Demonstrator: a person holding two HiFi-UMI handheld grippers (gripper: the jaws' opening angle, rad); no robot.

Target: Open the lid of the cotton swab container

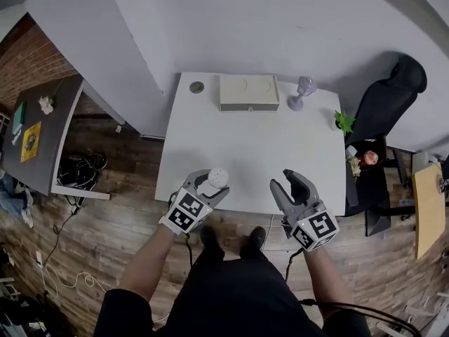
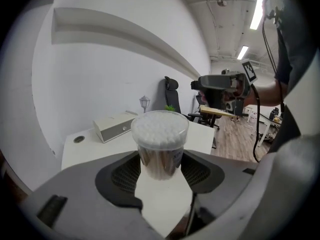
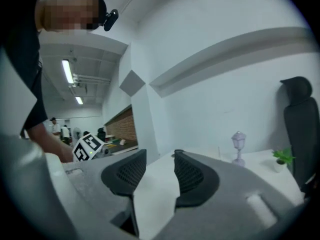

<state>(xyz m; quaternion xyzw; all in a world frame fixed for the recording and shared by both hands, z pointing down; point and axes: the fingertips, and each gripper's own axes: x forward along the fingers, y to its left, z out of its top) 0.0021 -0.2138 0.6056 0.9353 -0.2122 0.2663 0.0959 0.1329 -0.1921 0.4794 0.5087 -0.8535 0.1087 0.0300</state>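
Note:
The cotton swab container (image 1: pixel 218 178) is a clear round tub packed with white swab tips, upright, with its clear lid (image 2: pixel 160 122) on top. My left gripper (image 1: pixel 212 186) is shut on its lower body and holds it above the table's near edge; in the left gripper view both pads press the container (image 2: pixel 160 149) from the sides. My right gripper (image 1: pixel 287 181) hovers to the right at about the same height, open, with nothing between its fingers (image 3: pixel 189 174). From the left gripper view the right gripper (image 2: pixel 220 84) shows off to the right, apart from the tub.
On the white table (image 1: pixel 252 146) a beige box (image 1: pixel 249 92), a small purple lamp (image 1: pixel 303 92) and a round grommet (image 1: pixel 196 87) stand along the far edge. A potted plant (image 1: pixel 344 121) and a black chair (image 1: pixel 393 93) are at the right.

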